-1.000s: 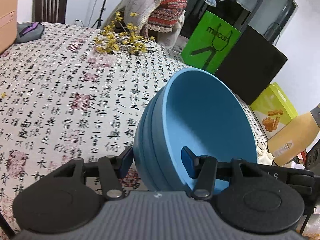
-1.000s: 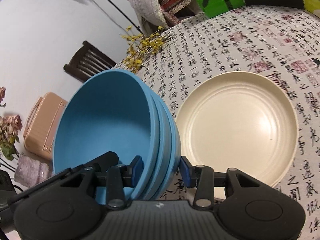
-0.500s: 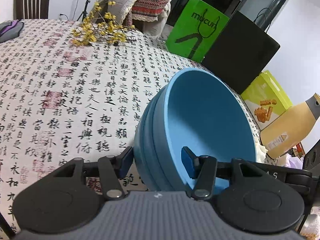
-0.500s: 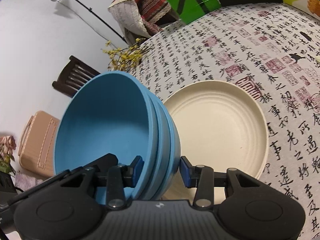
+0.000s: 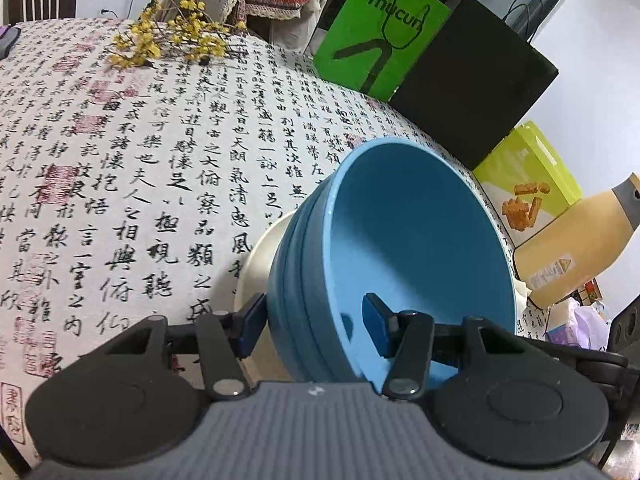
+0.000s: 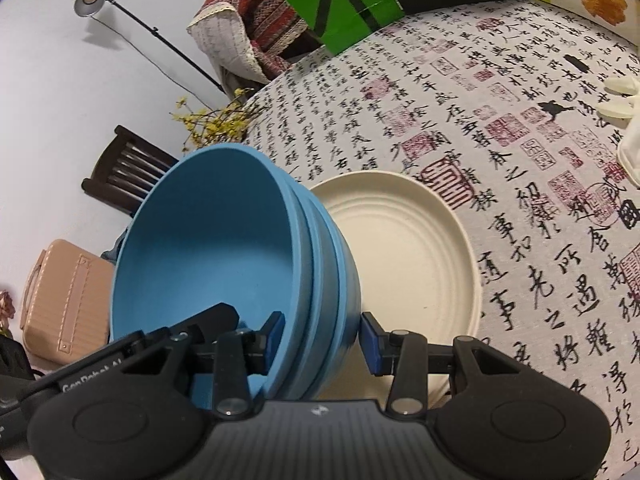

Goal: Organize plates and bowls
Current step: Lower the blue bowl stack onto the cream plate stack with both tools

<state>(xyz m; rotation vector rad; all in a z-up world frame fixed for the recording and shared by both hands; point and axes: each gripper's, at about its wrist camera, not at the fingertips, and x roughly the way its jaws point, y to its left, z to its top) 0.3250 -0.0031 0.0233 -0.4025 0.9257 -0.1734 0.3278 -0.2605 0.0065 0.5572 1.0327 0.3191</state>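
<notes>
A stack of three nested blue bowls is held tilted between both grippers above the table. My left gripper is shut on the stack's rim, one finger inside, one outside. My right gripper is shut on the opposite rim of the same stack. A cream ridged plate lies on the tablecloth just beside and below the bowls. In the left wrist view only its edge shows behind the bowls.
The table has a calligraphy-print cloth. Yellow flower sprigs lie at its far side. A green bag, a black box and a yellow-green box stand beyond the edge. White gloves lie at right.
Both grippers carried the bowl stack across the table toward the cream plate, which now shows its edge behind the bowls in the left wrist view. The grip is unchanged.
</notes>
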